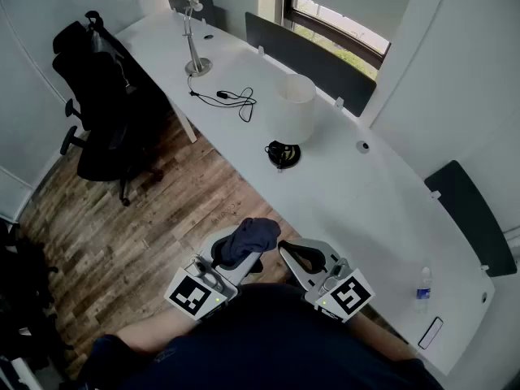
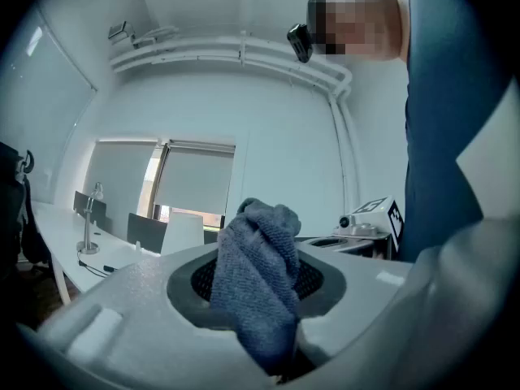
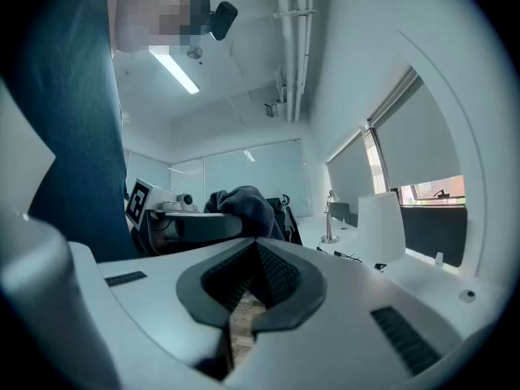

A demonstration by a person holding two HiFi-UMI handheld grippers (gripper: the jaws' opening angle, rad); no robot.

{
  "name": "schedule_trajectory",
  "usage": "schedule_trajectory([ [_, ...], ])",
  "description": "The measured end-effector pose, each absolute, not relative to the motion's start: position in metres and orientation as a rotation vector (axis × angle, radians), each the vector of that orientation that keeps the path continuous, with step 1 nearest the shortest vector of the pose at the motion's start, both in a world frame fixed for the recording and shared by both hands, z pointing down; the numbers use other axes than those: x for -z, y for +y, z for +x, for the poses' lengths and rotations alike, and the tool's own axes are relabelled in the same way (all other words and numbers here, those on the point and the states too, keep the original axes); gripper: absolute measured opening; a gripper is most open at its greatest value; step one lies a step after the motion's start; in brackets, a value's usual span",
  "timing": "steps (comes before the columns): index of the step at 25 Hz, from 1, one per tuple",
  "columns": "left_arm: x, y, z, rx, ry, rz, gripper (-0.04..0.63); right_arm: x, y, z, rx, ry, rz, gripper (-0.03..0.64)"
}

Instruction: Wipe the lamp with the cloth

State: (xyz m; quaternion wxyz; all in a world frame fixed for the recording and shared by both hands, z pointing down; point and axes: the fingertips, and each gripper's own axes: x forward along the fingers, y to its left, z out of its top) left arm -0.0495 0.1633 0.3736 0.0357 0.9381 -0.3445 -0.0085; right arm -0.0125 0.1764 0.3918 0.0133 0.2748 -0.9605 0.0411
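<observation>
The lamp point(image 1: 292, 108) has a white drum shade and a black round base; it stands on the long white desk point(image 1: 366, 201), well ahead of both grippers. It also shows small in the left gripper view as the lamp point(image 2: 183, 232) and at the right in the right gripper view as the lamp point(image 3: 380, 226). My left gripper point(image 1: 236, 252) is shut on a dark blue cloth point(image 1: 250, 239), held close to my body over the wood floor. The bunched cloth point(image 2: 258, 279) sticks up between the jaws. My right gripper point(image 1: 294, 255) sits beside it, shut with nothing in it point(image 3: 256, 258).
A silver desk lamp point(image 1: 195, 43) and a loose black cable point(image 1: 231, 97) lie at the desk's far left. Dark dividers point(image 1: 309, 59) line the desk's back edge. A black office chair point(image 1: 97, 112) stands on the floor at left. A water bottle point(image 1: 422, 289) is near the desk's right end.
</observation>
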Motion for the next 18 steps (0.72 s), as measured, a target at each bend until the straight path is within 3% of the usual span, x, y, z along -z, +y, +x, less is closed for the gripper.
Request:
schedule_trajectory([
  [18, -0.377, 0.135, 0.004, -0.027, -1.122, 2.855, 0.135, -0.397, 0.148, 0.046, -0.178, -3.048, 0.817, 0.011],
])
